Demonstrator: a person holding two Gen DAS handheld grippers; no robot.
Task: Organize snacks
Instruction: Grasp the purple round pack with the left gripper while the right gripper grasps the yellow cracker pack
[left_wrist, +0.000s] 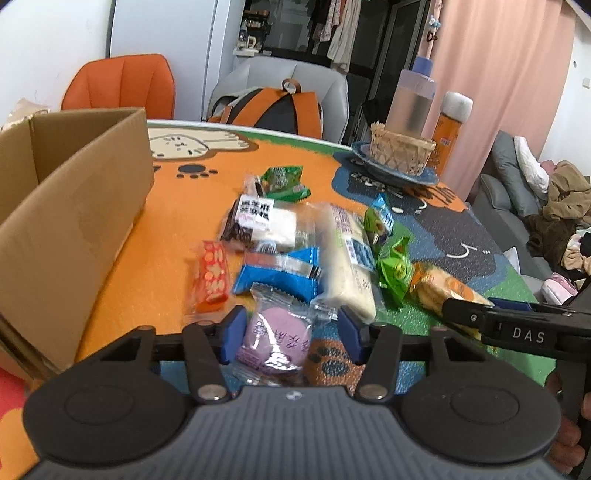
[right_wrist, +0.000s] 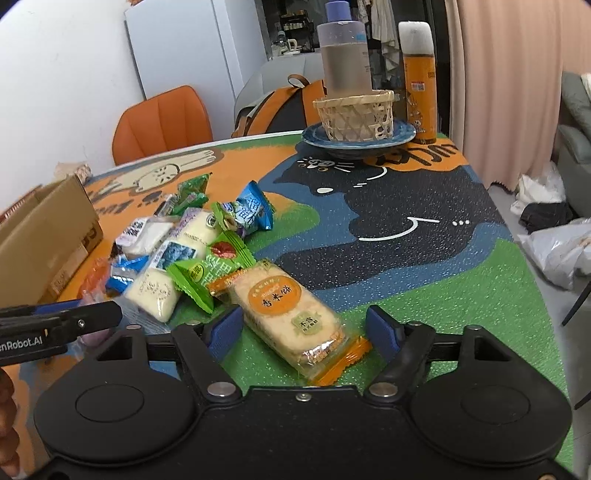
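Soft, even indoor light is filling both views, with no hard shadows falling on the patterned table mat (right_wrist: 424, 229). Glare is glinting off the clear wrappers of the snack pile (left_wrist: 295, 251) in mid-frame. Fisheye distortion is bending the cardboard box (left_wrist: 74, 221) at the left and curving the pink curtain (left_wrist: 509, 74) at the upper right, and dark vignetting is rounding the corners. The frosted bottle (left_wrist: 412, 99) and the room behind are looking soft and slightly blurred.
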